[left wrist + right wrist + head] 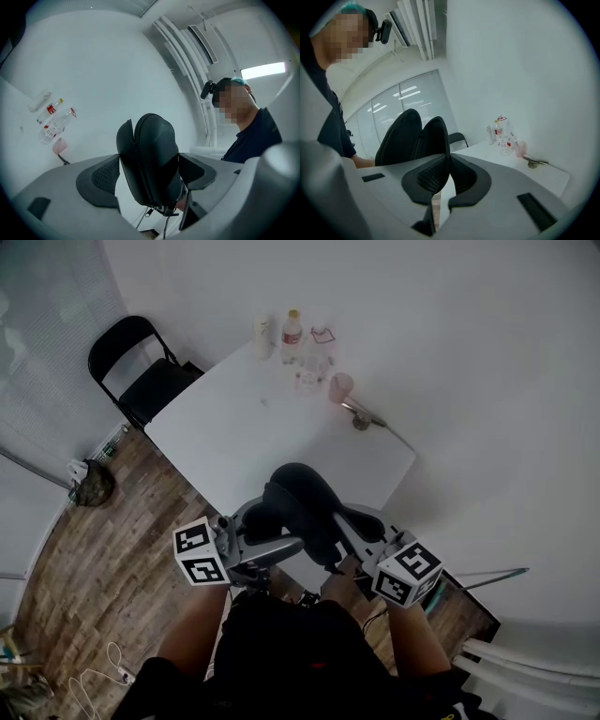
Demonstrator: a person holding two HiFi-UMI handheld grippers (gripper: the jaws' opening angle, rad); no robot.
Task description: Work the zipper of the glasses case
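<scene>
I see a black zippered glasses case [300, 498] held up in the air above the near edge of the white table [234, 427]. My left gripper [267, 529] stands wide open around the case [150, 159]. There is a clear gap at its left pad, and its right pad sits close beside the shell. The zipper runs up the case's edge, and a pull [145, 212] dangles below. My right gripper [342, 535] reaches the case from the right. Its jaws are shut [448, 161] at the edge of the case [412, 136], whose two halves gape slightly. What the pads pinch is hidden.
At the table's far end stand bottles [292, 334], a pink cup [340, 387] and a small metal tool [361, 418]. A black folding chair [141, 371] stands at the table's left on the wooden floor [103, 559]. White walls lie close on the right.
</scene>
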